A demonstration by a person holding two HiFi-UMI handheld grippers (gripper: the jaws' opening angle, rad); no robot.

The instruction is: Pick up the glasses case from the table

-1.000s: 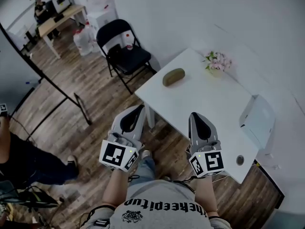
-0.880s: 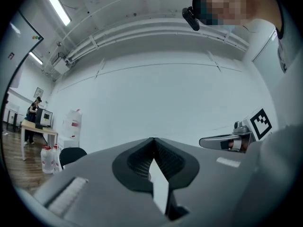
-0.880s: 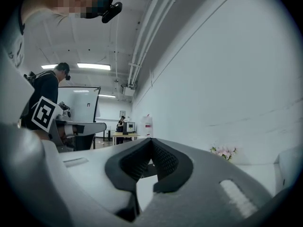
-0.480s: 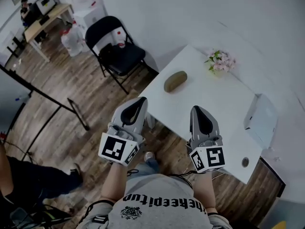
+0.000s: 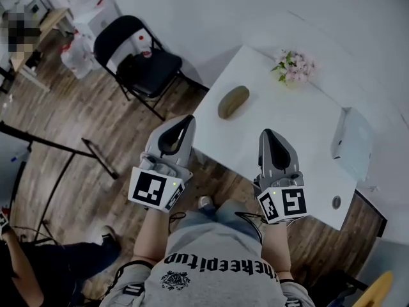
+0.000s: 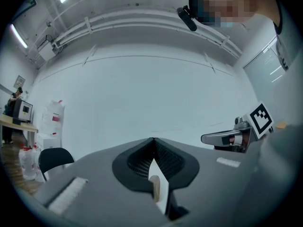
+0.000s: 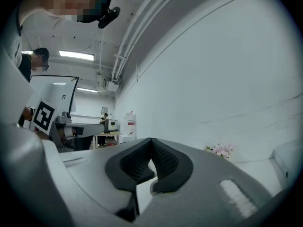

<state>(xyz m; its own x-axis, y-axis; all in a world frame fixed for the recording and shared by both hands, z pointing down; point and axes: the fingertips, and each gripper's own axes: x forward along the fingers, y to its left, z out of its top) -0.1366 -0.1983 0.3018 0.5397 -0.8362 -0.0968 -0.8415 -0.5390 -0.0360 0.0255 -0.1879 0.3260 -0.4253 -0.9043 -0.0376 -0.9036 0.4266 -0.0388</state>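
An olive-green oval glasses case (image 5: 233, 101) lies near the left corner of the white table (image 5: 300, 139) in the head view. My left gripper (image 5: 188, 119) hangs just off the table's near-left edge, shut and empty, its tips short of the case. My right gripper (image 5: 268, 135) is over the table's near edge, also shut with nothing between its jaws. Both point level toward the white wall. The case is hidden in both gripper views; the left gripper (image 6: 151, 143) and right gripper (image 7: 150, 143) show only their closed jaws.
A pot of pink flowers (image 5: 293, 67) stands at the table's far side and a white box (image 5: 353, 142) at its right end. A black folding chair (image 5: 144, 59) stands left of the table on the wooden floor. A black stand's legs (image 5: 77, 152) cross the floor at left.
Both grippers have moved forward toward the table, and the table and case now lie closer below me. The jaws stayed shut.
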